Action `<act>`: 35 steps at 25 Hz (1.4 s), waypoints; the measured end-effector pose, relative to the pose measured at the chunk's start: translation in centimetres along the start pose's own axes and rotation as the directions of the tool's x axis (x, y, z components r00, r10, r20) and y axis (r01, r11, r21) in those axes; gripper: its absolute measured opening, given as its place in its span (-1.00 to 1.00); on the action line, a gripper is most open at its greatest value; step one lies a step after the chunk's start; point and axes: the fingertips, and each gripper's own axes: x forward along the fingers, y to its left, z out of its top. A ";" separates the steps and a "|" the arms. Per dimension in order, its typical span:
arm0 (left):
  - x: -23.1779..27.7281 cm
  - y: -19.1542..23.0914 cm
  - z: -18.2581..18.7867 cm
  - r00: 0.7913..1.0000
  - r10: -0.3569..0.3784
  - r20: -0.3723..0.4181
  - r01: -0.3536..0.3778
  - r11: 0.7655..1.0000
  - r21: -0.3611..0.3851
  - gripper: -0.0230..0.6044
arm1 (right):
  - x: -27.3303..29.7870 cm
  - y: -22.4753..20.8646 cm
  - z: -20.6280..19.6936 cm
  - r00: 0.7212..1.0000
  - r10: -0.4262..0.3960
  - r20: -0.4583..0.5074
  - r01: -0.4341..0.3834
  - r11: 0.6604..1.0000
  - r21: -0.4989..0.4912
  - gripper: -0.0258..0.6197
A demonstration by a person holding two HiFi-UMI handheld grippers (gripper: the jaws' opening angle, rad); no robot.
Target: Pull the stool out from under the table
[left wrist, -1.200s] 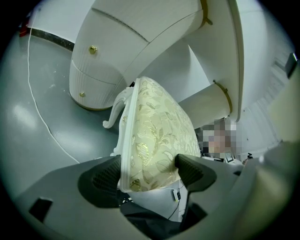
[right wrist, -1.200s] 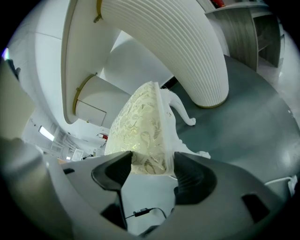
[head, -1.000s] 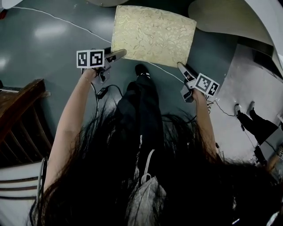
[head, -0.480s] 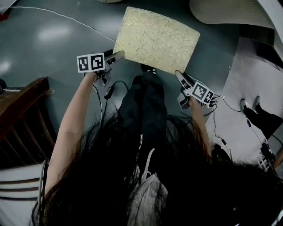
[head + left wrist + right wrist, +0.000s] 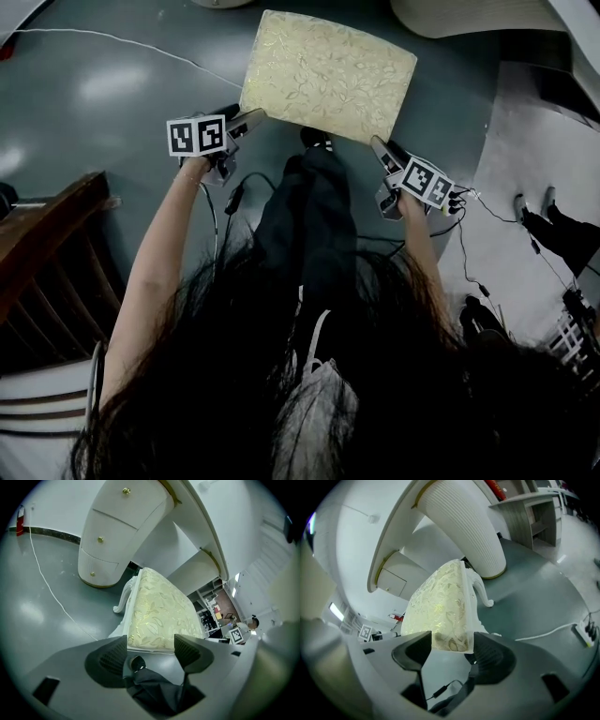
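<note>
**Stool, gold-patterned seat: held at both near corners**

Left gripper (image 5: pixel 151 645): I am clamping its jaws, standing wide, across the near-left corner of the stool (image 5: pixel 159 611). The cushion's edge is filling the gap from one jaw to the other.

Right gripper (image 5: pixel 452 641): I am clamping it likewise on the near-right corner, jaws wide, with the cushion edge touching both sides.

Stool, position: it is standing upright on the floor (image 5: pixel 112 84) directly ahead of me, with carved white legs showing under the cushion. Its long axis is running left to right across my front. The near long edge is therefore facing me with one gripper at each end, and neither hand is lying nearer than the other.

Foot (image 5: pixel 314 141): mine, resting just beside the middle of that near edge, between the two grippers.

Table (image 5: pixel 117 531): white, with a drawer pedestal on one side and a ribbed one on the other, rising just beyond the stool's far edge. By my judgement the seat is already sitting largely clear of it.

Coming move, as I am reading it: a straight draw toward my body, with both hands pulling evenly to stop the seat slewing and my foot stepping back to give room.
</note>
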 end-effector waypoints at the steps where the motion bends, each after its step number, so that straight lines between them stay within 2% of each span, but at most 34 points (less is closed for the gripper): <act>1: -0.4 -0.4 0.0 1.000 -0.007 0.003 0.007 1.000 0.008 0.10 | -0.4 0.5 0.2 1.000 -0.007 0.005 0.007 1.000 -0.028 -0.03; 7: -5.2 -4.8 2.3 0.995 -0.038 0.088 0.029 0.995 0.093 0.10 | -4.8 6.6 3.4 0.997 0.043 0.071 -0.032 0.989 -0.147 -0.03; 9: -7.0 -7.2 3.3 0.993 -0.053 0.110 0.036 0.989 0.145 0.10 | -6.6 9.1 4.5 0.993 0.075 0.090 -0.057 0.981 -0.185 -0.03; 13: -10.5 -12.5 5.1 0.985 -0.092 0.147 0.054 0.969 0.240 0.10 | -10.1 13.5 6.3 0.989 0.089 0.118 -0.056 0.965 -0.255 -0.03; 17: -14.9 -18.0 5.6 0.971 -0.129 0.202 0.070 0.959 0.276 0.10 | -13.4 18.8 6.3 0.981 0.141 0.135 -0.099 0.956 -0.277 -0.03; 23: -20.9 -26.6 6.7 0.913 -0.235 0.333 0.147 0.952 0.269 0.10 | -19.0 26.0 6.7 0.960 0.225 0.167 -0.153 0.921 -0.358 -0.03; 27: -24.8 -31.4 6.0 0.879 -0.285 0.383 0.174 0.939 0.298 0.10 | -23.8 28.3 5.4 0.958 0.230 0.170 -0.151 0.911 -0.384 -0.03; 31: -28.3 -35.0 5.8 0.854 -0.315 0.415 0.187 0.928 0.321 0.10 | -27.8 30.0 5.1 0.951 0.237 0.199 -0.141 0.904 -0.402 -0.03; 35: -30.7 -38.4 6.4 0.803 -0.390 0.450 0.254 0.908 0.333 0.10 | -31.1 32.0 5.5 0.929 0.257 0.266 -0.129 0.899 -0.418 -0.04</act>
